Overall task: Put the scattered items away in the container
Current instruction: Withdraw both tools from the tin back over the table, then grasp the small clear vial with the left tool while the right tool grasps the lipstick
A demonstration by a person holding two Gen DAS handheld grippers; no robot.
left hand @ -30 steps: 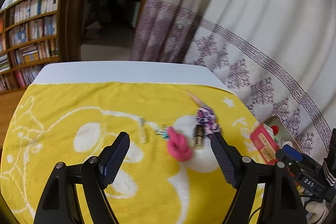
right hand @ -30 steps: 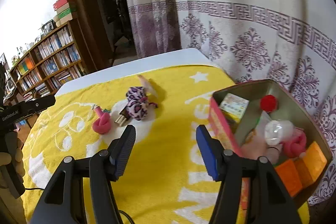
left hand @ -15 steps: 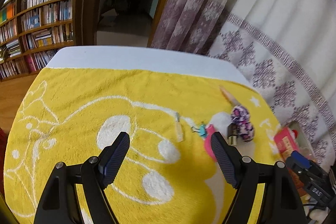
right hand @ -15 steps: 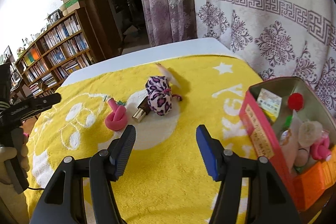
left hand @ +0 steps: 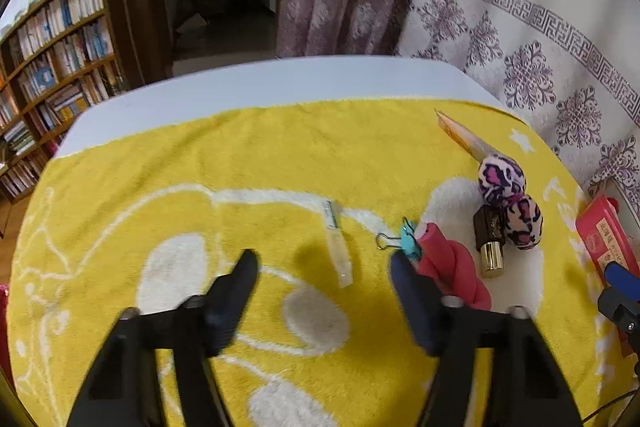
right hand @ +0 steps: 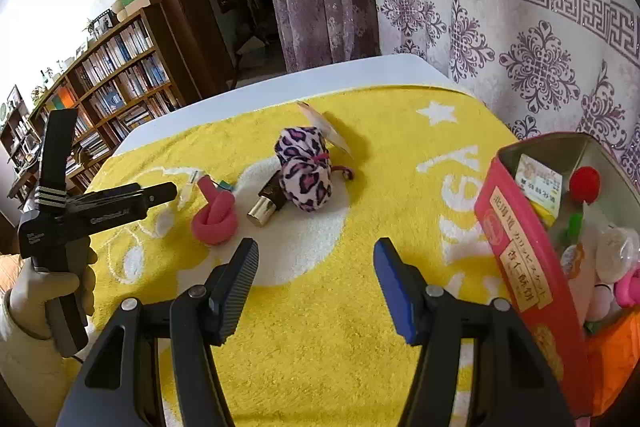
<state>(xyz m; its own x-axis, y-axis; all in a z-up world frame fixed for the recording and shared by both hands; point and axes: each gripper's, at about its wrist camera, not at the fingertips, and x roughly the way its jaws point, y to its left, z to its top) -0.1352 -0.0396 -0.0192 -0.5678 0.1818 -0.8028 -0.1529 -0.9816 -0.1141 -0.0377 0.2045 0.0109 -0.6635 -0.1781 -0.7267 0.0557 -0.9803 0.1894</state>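
Observation:
On the yellow towel (left hand: 200,187) lie a clear plastic vial (left hand: 338,245), a blue binder clip (left hand: 404,239), a pink knotted hair tie (left hand: 452,267), a gold-capped lipstick (left hand: 488,239), a purple leopard scrunchie (left hand: 508,195) and a paper cone (left hand: 460,135). My left gripper (left hand: 324,263) is open, with the vial lying between its fingers just ahead of the tips. My right gripper (right hand: 316,251) is open and empty, in front of the lipstick (right hand: 266,207), scrunchie (right hand: 304,171) and hair tie (right hand: 214,219). The red tin (right hand: 516,239) at right holds several items.
The towel covers a white table (left hand: 260,87). A patterned curtain (right hand: 520,27) hangs behind and to the right. A bookshelf (left hand: 52,39) and a dark doorway stand at the back left. The left hand and its gripper body (right hand: 72,215) show at the right view's left edge.
My left gripper has moved forward and down toward the vial. My right gripper has moved left and away from the tin, closer to the scrunchie and lipstick. Both stay open.

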